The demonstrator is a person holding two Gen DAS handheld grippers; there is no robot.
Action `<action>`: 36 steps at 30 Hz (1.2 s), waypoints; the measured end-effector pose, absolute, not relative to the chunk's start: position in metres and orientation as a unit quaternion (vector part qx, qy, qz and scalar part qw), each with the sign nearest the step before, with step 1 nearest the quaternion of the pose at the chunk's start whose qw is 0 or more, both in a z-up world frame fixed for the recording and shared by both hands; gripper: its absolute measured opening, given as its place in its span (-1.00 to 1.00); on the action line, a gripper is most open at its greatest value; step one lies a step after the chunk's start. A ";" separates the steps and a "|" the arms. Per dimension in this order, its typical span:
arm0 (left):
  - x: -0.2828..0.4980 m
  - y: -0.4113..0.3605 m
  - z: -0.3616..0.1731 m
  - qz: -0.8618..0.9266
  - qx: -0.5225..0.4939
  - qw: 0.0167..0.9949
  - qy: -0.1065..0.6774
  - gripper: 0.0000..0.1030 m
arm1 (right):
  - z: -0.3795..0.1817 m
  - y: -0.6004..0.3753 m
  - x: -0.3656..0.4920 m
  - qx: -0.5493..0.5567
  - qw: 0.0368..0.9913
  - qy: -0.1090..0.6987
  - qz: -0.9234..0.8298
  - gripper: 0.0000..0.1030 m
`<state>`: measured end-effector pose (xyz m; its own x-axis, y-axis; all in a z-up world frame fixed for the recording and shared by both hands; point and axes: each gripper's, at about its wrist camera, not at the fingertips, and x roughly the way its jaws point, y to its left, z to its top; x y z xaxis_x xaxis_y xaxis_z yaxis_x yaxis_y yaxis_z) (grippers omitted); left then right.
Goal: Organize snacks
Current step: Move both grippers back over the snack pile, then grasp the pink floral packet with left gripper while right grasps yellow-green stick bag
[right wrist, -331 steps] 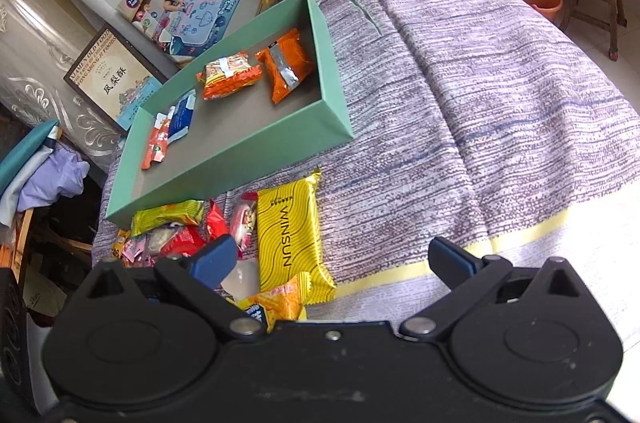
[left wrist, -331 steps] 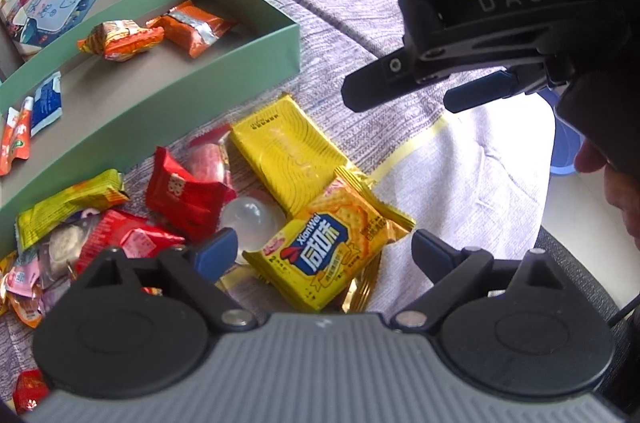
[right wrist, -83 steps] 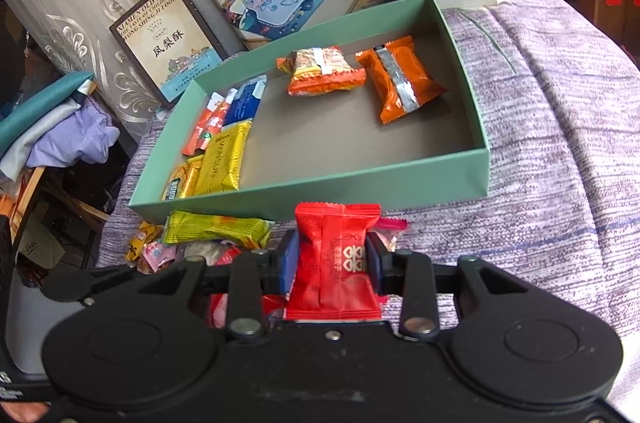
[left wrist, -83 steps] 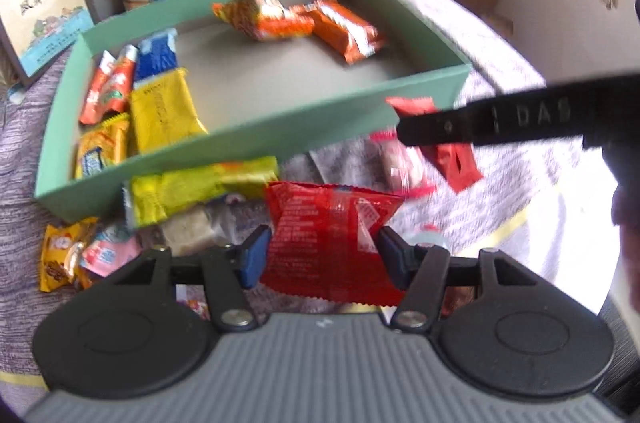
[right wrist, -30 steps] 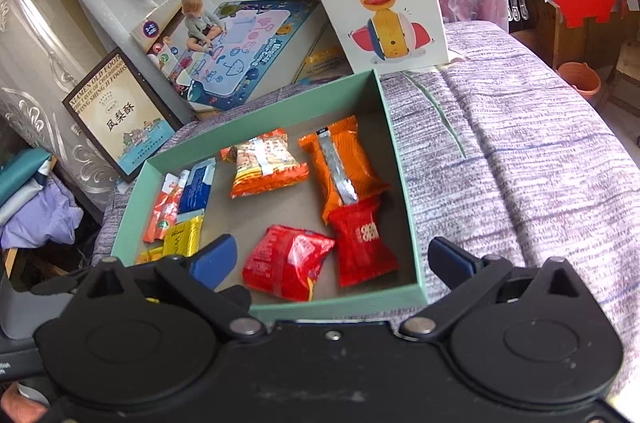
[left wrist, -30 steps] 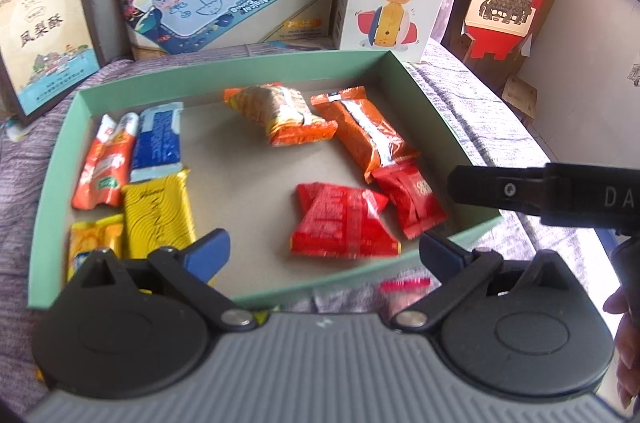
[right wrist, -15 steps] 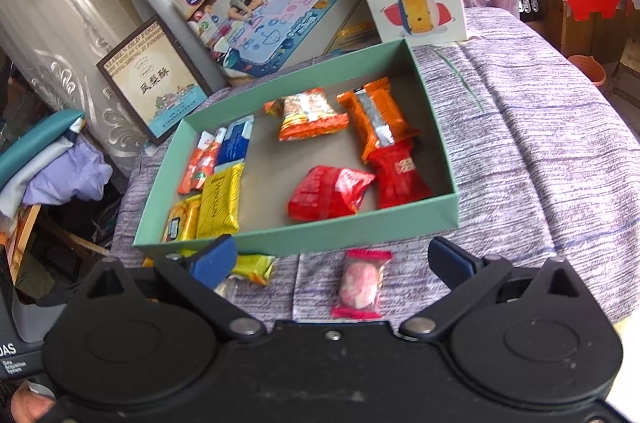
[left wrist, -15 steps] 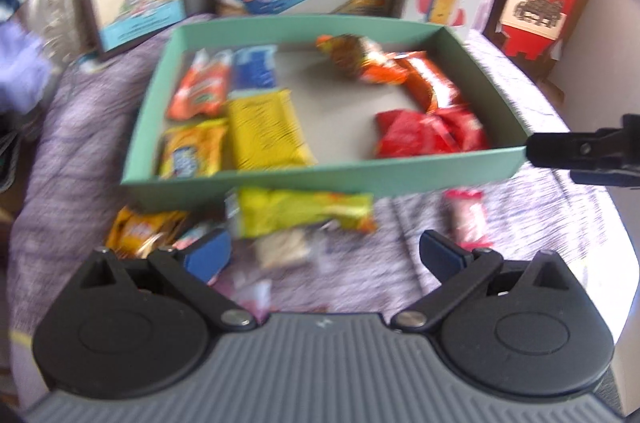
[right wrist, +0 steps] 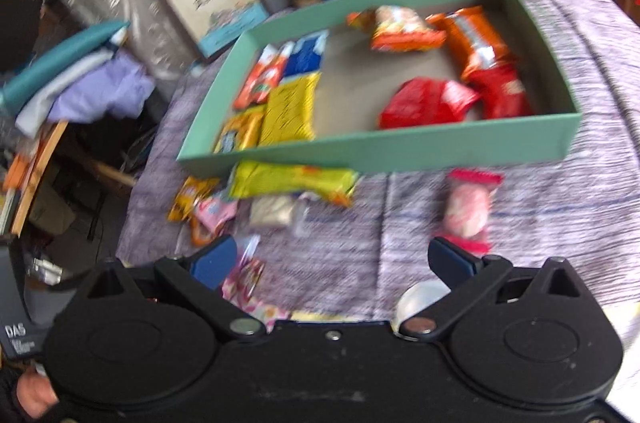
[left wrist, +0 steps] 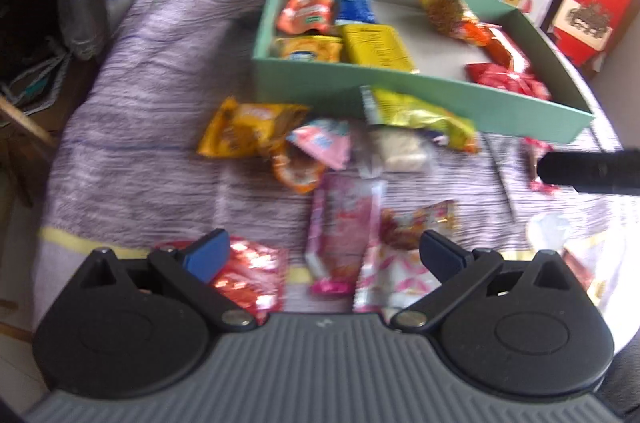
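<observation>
green tray [right wrist: 400, 147] as landmark, sitting on the purple-striped cloth [right wrist: 560, 207] with nine or so packets already inside: orange stick packets and a blue one at its far left, yellow wafer pack [right wrist: 290, 111] and small yellow biscuit pack below them, two orange packs at the back right, two red packets [right wrist: 428, 101] in the near right corner.

outside the tray, along its near wall from left to right: orange-yellow snack bag [left wrist: 252, 129], pink sachet [left wrist: 324, 143], pale cake in clear wrap [left wrist: 394, 151], long yellow-green bar [right wrist: 294, 181] lying right against the wall, then the pink wrapped candy [right wrist: 468, 209] well to the right of the heap. nearer than those: red foil packet [left wrist: 248, 277], long pink stick pack [left wrist: 340, 231], pink-and-white pouch.

likely trouble from here: loose heap overlaps, so closing on one wrapper may drag or pinch a neighbour; slick foil and puffed bags may slip or crush; motion blur in both views hints at a fast approach, easy to misalign or knock the tray wall.

left gripper [left wrist: 320, 255]: jaws spread wide, nothing between them, hovering over the near packets. right gripper [right wrist: 336, 259]: likewise fully spread and empty, the pink candy just beyond its right finger, not touched.
</observation>
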<state>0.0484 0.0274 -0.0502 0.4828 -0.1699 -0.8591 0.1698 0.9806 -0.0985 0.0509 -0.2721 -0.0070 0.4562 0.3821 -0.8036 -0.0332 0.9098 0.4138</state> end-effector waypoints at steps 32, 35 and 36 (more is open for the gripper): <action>0.095 -0.051 -0.046 -0.231 -0.013 0.846 0.481 -0.90 | -0.040 -0.287 0.104 0.197 0.829 0.516 0.088 0.11; 0.085 -0.060 -0.049 -0.238 0.006 0.841 0.486 -0.88 | -0.043 -0.293 0.099 0.204 0.827 0.518 0.080 0.11; 0.085 -0.060 -0.048 -0.229 0.010 0.846 0.481 -0.84 | -0.043 -0.295 0.097 0.207 0.826 0.518 0.078 0.12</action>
<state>0.0849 -0.0599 -0.0478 0.4327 -0.3788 -0.8181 0.3977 0.8946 -0.2039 0.0971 -0.2952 -0.0434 0.4511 0.3428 -0.8240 0.0852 0.9025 0.4221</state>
